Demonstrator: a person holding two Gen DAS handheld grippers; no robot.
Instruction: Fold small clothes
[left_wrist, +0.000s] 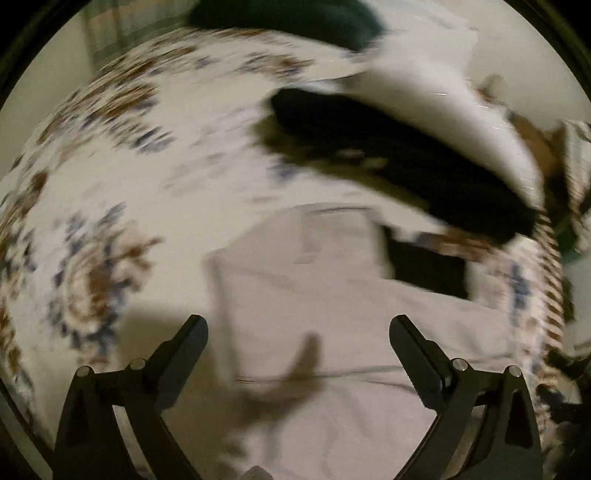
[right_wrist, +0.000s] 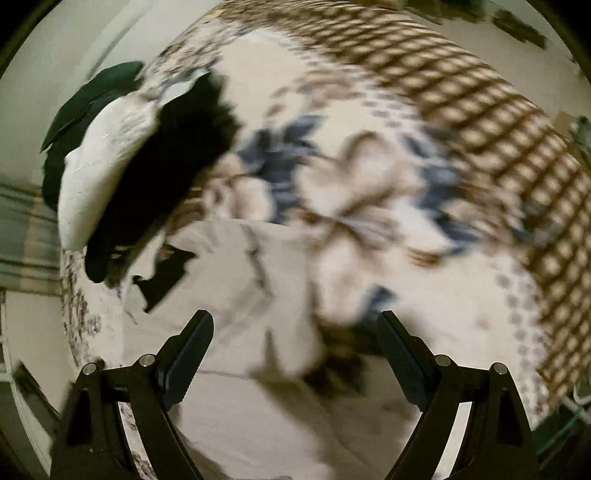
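A pale cream garment (left_wrist: 332, 302) lies flat on the patterned bedspread (left_wrist: 147, 155), folded along its left edge. My left gripper (left_wrist: 298, 325) is open and empty above it. In the right wrist view the same garment (right_wrist: 229, 280) lies below my right gripper (right_wrist: 295, 321), which is open and empty above the garment's right edge. Both views are blurred by motion.
A black garment (left_wrist: 406, 158) and a white one (left_wrist: 424, 99) are piled behind the cream garment; they also show in the right wrist view as a black garment (right_wrist: 177, 155) and a white garment (right_wrist: 103, 162). A dark green cloth (left_wrist: 295, 18) lies farther back. The bedspread (right_wrist: 461, 110) has a brown lattice border.
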